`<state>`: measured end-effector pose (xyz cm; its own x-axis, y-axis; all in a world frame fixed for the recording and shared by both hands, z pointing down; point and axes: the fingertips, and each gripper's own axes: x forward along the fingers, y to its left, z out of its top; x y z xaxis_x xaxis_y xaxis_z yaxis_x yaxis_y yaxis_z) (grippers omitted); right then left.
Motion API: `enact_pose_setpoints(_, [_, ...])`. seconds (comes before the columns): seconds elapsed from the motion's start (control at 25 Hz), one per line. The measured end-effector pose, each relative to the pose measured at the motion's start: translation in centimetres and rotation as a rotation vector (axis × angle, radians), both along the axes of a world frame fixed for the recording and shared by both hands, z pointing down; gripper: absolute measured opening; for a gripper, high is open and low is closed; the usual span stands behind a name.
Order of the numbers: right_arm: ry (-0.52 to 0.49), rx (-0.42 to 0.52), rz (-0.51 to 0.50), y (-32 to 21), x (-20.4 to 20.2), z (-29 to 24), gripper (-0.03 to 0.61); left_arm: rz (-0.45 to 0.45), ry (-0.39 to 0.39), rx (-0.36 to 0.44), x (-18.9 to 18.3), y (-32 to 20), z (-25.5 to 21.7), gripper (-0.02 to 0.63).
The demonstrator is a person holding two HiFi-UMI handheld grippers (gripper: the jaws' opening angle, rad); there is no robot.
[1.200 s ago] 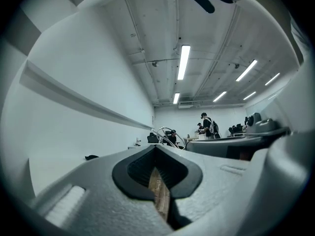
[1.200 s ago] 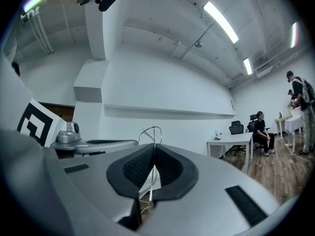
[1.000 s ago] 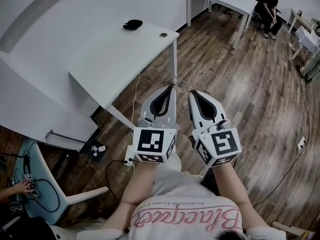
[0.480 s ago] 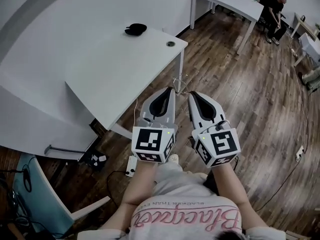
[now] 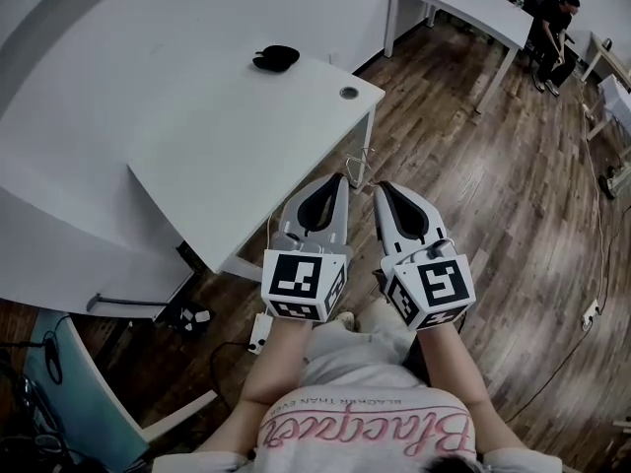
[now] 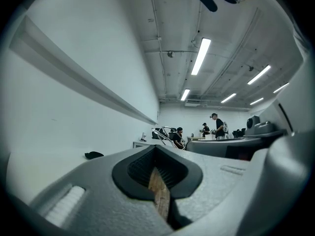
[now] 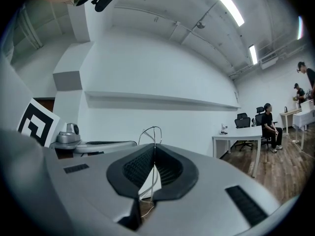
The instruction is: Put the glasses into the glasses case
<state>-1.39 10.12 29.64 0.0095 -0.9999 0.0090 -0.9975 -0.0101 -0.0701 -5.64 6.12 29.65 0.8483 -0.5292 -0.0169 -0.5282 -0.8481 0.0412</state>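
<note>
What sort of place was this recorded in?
Probably an open-plan office or lab: white desks, a wood-plank floor, a person seated at a far desk, and ceiling strip lights.

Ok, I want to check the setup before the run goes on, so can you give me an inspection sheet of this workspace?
Surface: white table with a round cable port.
Job's things: thin wire glasses in the right gripper; dark object, likely the glasses case, at the table's far edge.
Clutter: nothing seen.
Grippers: left gripper shut, empty; right gripper shut on the glasses; both over the floor, short of the table.
Cables: power strip with leads on the floor under the table.
Surroundings: wooden floor, second white table, seated person.
</note>
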Motion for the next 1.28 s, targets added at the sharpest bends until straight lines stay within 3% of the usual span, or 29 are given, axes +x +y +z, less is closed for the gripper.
enact_pose_setpoints(0.56, [-0.046, 0.015, -0.057, -8.7, 5.0, 0.7, 0.012, -0.066, -0.039, 0.018, 4.1, -7.9, 0.8, 0.006])
enact_pose_setpoints(1.28, [-0.063, 0.017, -0.2, -23.4, 17.7, -0.7, 0.012, -0.228, -0.069, 0.029, 16.1, -22.1, -0.4, 0.006])
